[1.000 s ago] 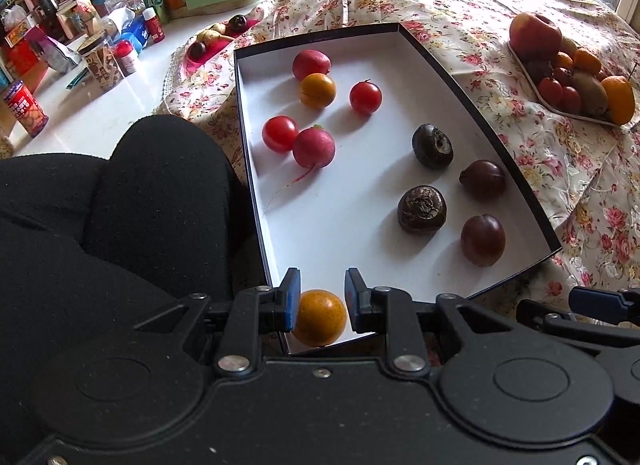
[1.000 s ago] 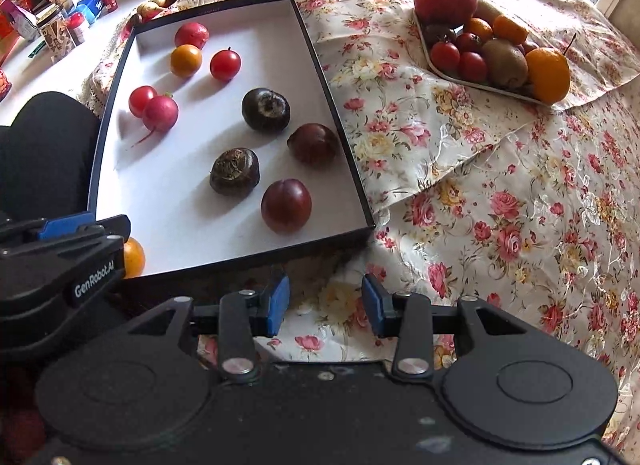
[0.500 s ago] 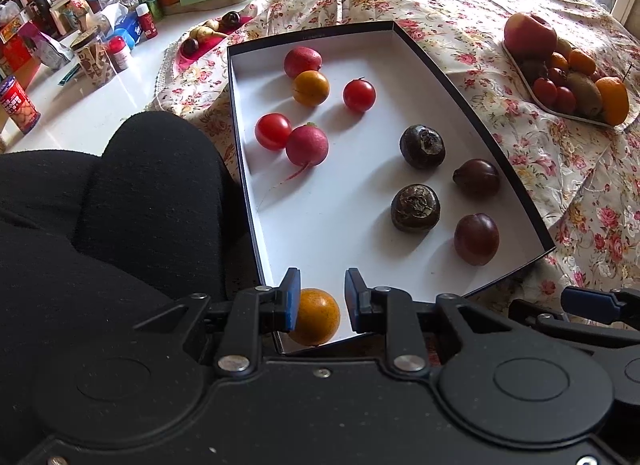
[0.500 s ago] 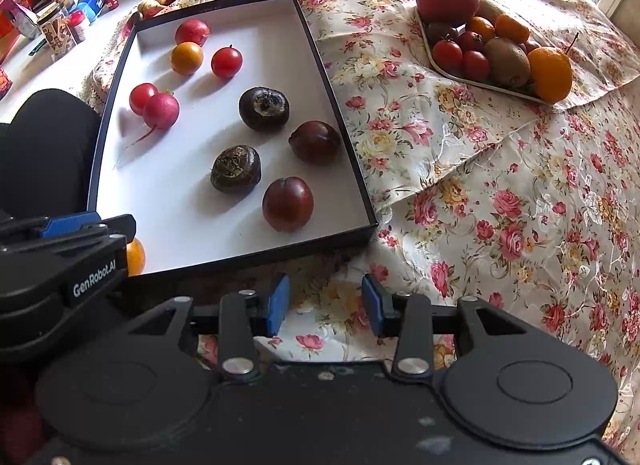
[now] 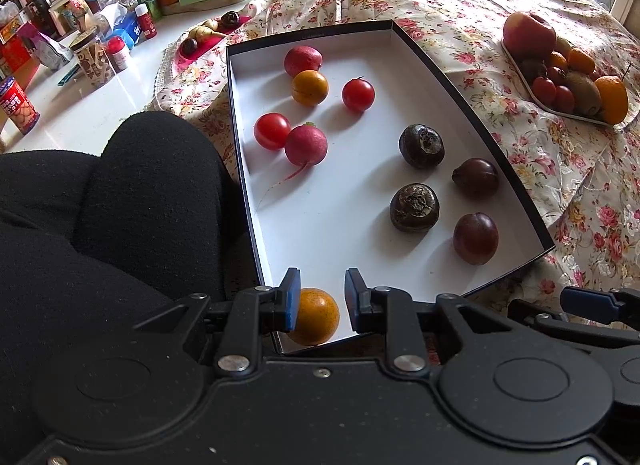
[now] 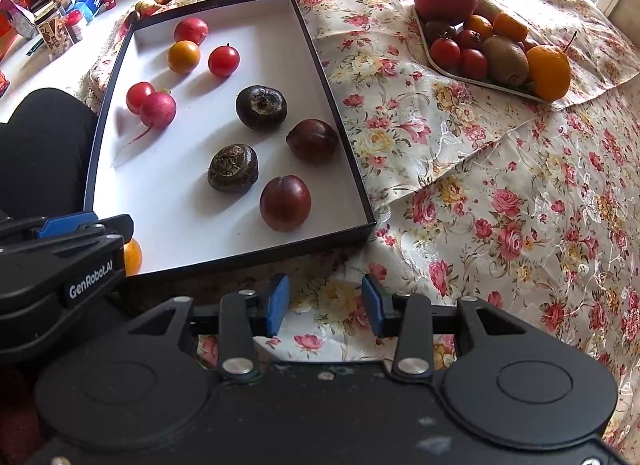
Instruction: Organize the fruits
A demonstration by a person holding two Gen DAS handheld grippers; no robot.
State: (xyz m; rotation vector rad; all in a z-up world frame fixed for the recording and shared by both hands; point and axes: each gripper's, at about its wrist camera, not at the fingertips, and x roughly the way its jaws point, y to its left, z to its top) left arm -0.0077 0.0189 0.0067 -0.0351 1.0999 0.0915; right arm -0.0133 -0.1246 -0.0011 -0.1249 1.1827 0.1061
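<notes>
Your left gripper (image 5: 318, 299) is hanging over the near left corner of the white tray (image 5: 404, 41), its jaws spread around an orange fruit (image 5: 314, 317) lying there; the left pad looks to be touching it, the right one stands clear. Your right gripper (image 6: 324, 305) is hovering over the flowered cloth (image 6: 500, 205) just near of the tray, jaws spread and empty. Tomatoes, radishes and dark plums are sitting farther in the tray. A plate of fruit (image 6: 448, 73) is waiting far right. Your dark-clothed knee (image 5: 156, 185) is crowding the tray's left edge.
</notes>
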